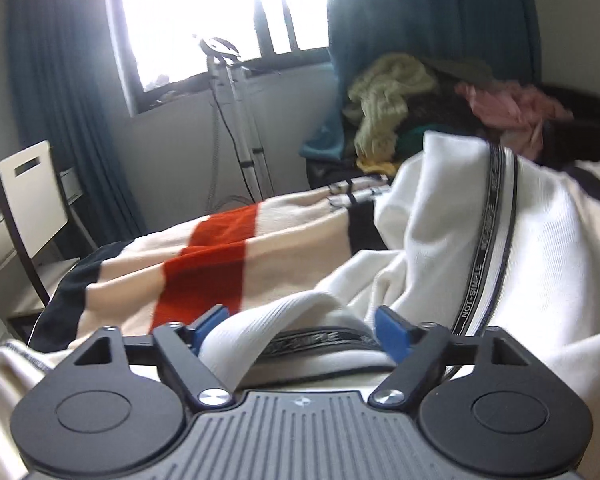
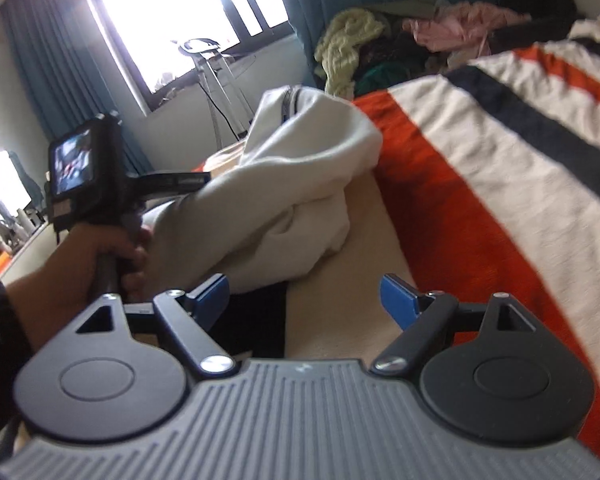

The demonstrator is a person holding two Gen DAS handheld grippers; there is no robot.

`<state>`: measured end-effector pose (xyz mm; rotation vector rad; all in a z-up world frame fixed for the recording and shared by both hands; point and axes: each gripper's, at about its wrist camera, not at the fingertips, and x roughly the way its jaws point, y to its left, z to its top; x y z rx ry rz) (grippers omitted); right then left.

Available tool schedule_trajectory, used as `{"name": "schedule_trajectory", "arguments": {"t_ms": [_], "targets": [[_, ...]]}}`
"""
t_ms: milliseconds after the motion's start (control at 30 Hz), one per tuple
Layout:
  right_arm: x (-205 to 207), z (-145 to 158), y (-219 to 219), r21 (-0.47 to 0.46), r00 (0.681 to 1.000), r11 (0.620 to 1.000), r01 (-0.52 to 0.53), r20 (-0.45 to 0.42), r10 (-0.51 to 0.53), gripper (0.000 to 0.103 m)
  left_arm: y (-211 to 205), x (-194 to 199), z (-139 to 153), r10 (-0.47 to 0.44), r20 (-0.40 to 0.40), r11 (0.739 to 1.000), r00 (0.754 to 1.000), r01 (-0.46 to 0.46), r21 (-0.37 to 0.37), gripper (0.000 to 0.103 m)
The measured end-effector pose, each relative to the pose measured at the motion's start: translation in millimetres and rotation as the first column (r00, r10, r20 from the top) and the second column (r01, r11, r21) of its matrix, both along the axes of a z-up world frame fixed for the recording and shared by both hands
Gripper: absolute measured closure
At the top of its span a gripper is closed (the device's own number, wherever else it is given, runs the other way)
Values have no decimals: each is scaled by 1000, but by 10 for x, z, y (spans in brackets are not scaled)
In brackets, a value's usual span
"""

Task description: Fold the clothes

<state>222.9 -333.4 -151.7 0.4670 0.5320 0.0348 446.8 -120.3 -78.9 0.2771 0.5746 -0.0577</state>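
1. While its blue pads are standing wide apart, the left hand-held gripper (image 1: 304, 330) is straddling a ribbed white band of the white garment (image 1: 460, 232). The band is sitting between the pads, and a dark printed tape is running just behind it. No clamping is showing, so I am judging this as a reach for an edge, not a hold.

2. The right hand-held gripper (image 2: 306, 300) is hovering with its jaws apart and nothing between them. It is pointing down at the bare beige part of the striped blanket (image 2: 500, 168) that is covering the bed.

3. In the right wrist view, the white garment (image 2: 292, 184) is lying bunched just ahead and to the left of the right hand-held gripper, close but apart from it. The person's left hand (image 2: 100, 264) is gripping the other tool's handle right beside the cloth.

4. The garment is looking crumpled and heaped, with no flat layer or neat crease showing. As I am judging it, folding is only beginning: the piece is waiting to be spread out, squared and folded.

5. Farther off, a pile of clothes (image 1: 440, 104) in yellow-green, pink and dark colours is sitting at the far end of the bed beneath the teal curtain (image 1: 420, 12). These seem to be waiting their turn, so most of the task is remaining.
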Motion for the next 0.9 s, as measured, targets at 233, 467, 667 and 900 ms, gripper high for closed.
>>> {"name": "schedule_trajectory", "arguments": {"t_ms": [233,467,667,900], "targets": [[-4,-74,-94,48,997,996,74,-21,-73,19,-71,-92,72,35,-3,999,999,-35,-10,79],[-179,12,-212,34,986,987,159,36,-160,18,116,-1160,869,-50,152,992,987,66,-104,88],[-419,193,-162,-35,978,985,171,128,-165,18,290,-2398,1032,-133,195,966,972,171,-193,90],[-726,311,-114,-77,981,987,143,141,-131,18,483,-3193,320,-130,13,940,991,128,-316,90]]}}
